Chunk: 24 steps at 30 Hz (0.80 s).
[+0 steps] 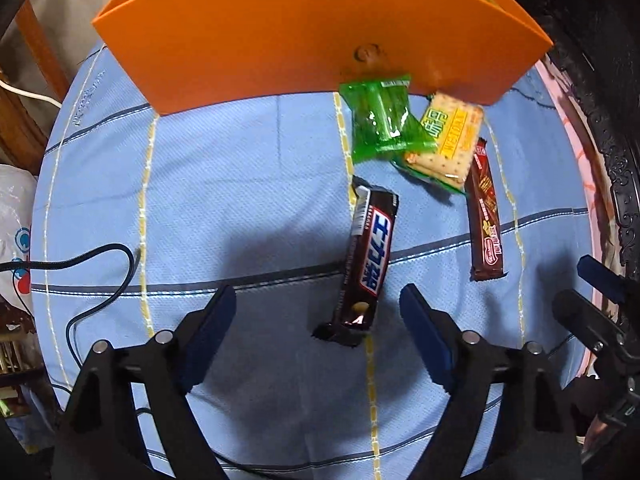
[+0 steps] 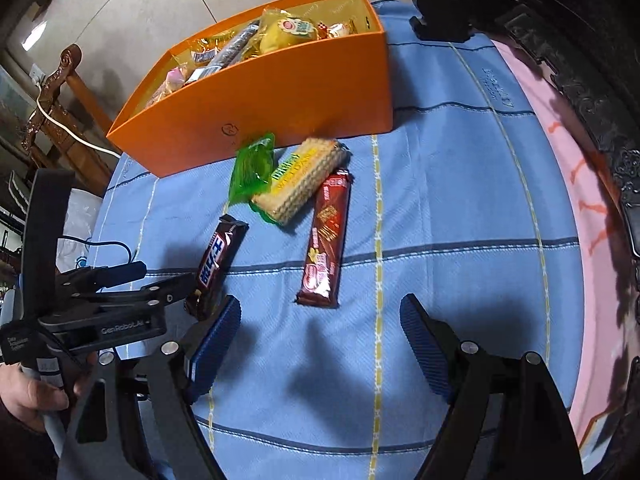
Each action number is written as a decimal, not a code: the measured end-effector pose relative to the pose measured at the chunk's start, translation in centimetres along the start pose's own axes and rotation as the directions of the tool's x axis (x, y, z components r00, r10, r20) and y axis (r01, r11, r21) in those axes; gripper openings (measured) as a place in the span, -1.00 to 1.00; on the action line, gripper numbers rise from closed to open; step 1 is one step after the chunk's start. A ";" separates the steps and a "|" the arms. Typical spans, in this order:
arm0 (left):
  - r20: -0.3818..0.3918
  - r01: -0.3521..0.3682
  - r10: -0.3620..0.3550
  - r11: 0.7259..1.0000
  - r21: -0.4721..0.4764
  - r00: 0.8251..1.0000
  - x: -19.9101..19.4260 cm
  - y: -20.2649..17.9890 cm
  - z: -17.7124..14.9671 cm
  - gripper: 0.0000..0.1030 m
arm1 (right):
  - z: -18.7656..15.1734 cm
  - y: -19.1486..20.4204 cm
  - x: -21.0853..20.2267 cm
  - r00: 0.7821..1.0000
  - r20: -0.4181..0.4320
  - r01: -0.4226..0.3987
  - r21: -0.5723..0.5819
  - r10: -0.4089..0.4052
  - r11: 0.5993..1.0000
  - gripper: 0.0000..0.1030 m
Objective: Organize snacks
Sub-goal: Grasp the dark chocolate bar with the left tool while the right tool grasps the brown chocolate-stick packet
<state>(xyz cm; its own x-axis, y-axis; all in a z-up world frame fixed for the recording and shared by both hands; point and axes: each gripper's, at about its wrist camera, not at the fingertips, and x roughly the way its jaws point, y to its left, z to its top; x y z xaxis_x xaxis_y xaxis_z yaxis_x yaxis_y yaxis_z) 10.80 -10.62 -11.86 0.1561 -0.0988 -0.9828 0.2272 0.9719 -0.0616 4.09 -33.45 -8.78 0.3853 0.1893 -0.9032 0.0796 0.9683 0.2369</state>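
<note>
On the blue checked sheet (image 1: 240, 184) lie a dark chocolate bar (image 1: 366, 260), a red-brown wafer bar (image 2: 326, 240), a yellow cracker packet (image 2: 300, 184) and a green packet (image 2: 252, 172). Behind them stands an orange box (image 2: 280, 96) holding several snacks. My left gripper (image 1: 318, 300) is open just above the sheet. The chocolate bar's near end lies between its fingers, closer to the right one, and neither pad touches it. My right gripper (image 2: 320, 306) is open, with the wafer bar's near end just ahead of the gap. The left gripper (image 2: 160, 280) also shows at the chocolate bar (image 2: 220, 260).
A black cable (image 1: 100, 256) curls over the sheet at the left, beside a white plastic bag (image 1: 12, 216). A pink cloth (image 2: 560, 160) and dark carved wood (image 2: 580, 40) border the right side. A wooden post (image 2: 60, 80) stands beyond the box. A hand (image 2: 24, 396) holds the left gripper.
</note>
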 end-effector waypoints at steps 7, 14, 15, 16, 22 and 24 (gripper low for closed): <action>-0.028 -0.022 0.024 0.998 0.054 0.999 1.9 -2.8 0.3 0.39 | -0.7 -1.1 -0.2 1.000 -0.013 0.004 0.017 -0.004 1.000 0.60; -0.015 -0.057 0.059 0.994 0.095 0.998 2.9 -3.9 0.9 -0.66 | -0.8 -1.6 0.0 1.000 -0.028 0.002 0.016 -0.002 1.000 0.60; -0.020 -0.062 0.064 0.995 0.084 0.998 2.8 -3.6 0.9 -0.67 | -0.7 -1.5 0.1 1.000 -0.031 0.001 0.014 -0.001 1.000 0.60; -0.011 -0.064 0.065 0.995 0.076 0.998 2.5 -3.2 0.9 -0.67 | -0.6 -1.4 0.2 0.999 -0.033 0.001 0.010 -0.001 1.000 0.60; 0.041 -0.071 0.070 0.997 0.021 0.997 -0.7 0.4 -0.1 -0.67 | 0.8 0.7 2.2 0.998 -0.056 -0.008 -0.047 0.006 0.999 0.60; 0.029 -0.074 0.075 0.997 -0.015 0.997 -0.9 2.3 -0.7 -0.67 | 1.5 1.8 3.8 0.997 -0.069 0.012 -0.081 -0.018 0.997 0.60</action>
<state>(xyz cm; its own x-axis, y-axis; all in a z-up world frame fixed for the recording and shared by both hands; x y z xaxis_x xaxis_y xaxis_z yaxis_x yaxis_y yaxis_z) 10.51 -8.20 -11.21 0.2003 -0.0319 -0.9792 0.2007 0.9796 0.0092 7.03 -31.23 -11.26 0.3196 0.1829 -0.9297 0.0093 0.9805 0.1961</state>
